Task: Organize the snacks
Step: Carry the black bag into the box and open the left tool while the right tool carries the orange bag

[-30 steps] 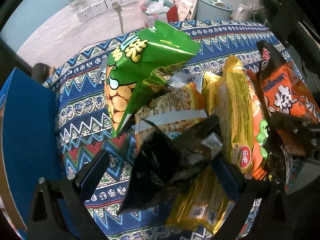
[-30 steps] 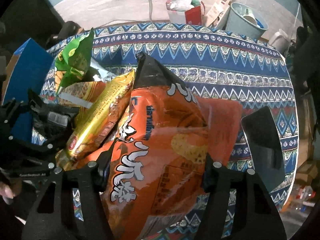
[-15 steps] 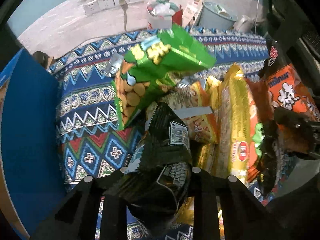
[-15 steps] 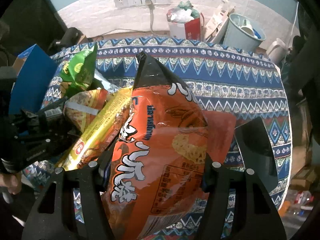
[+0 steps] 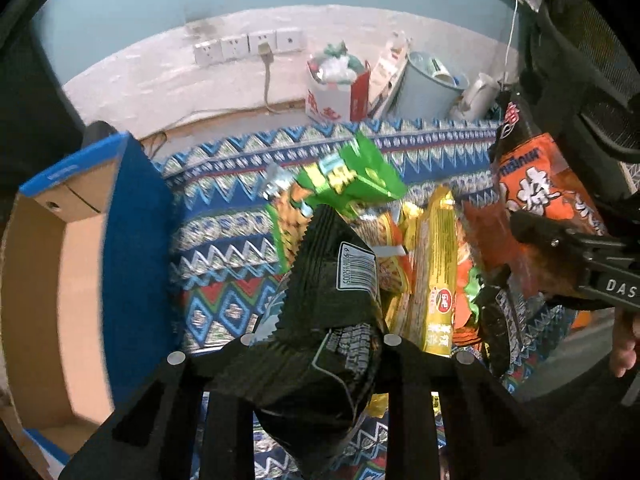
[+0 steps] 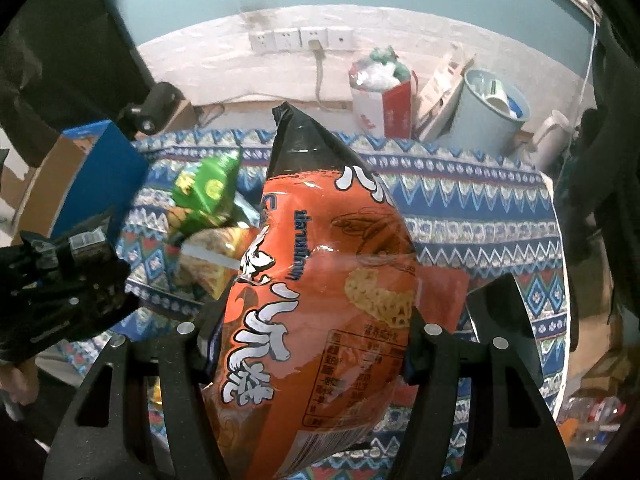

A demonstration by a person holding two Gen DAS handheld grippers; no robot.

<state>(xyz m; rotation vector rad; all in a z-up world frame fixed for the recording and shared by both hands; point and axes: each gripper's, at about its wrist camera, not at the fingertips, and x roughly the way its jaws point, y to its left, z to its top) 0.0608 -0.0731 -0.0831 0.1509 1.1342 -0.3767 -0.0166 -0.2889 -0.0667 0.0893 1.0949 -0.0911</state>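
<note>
My left gripper (image 5: 316,344) is shut on a black snack packet (image 5: 332,304) with a white barcode, held above the patterned cloth (image 5: 224,240). My right gripper (image 6: 308,332) is shut on a big orange puffed-snack bag (image 6: 320,280), also lifted; it shows at the right of the left wrist view as the orange bag (image 5: 536,196). On the cloth lie a green bag (image 5: 352,184), a long yellow packet (image 5: 436,264) and a yellow-orange noodle packet (image 6: 216,256). An open blue cardboard box (image 5: 132,248) stands at the left.
Behind the table sit a red-and-white paper bag of rubbish (image 6: 384,92), a pale blue bin (image 6: 484,112), a white kettle (image 6: 552,136) and wall sockets (image 6: 300,40). A dark flat device (image 6: 504,320) lies on the cloth by the right fingers. A person's hand (image 5: 624,344) holds the right gripper.
The left gripper closed on the black packet and lifted it off the pile. The right gripper rose with the orange bag. The green bag tipped down toward the cloth.
</note>
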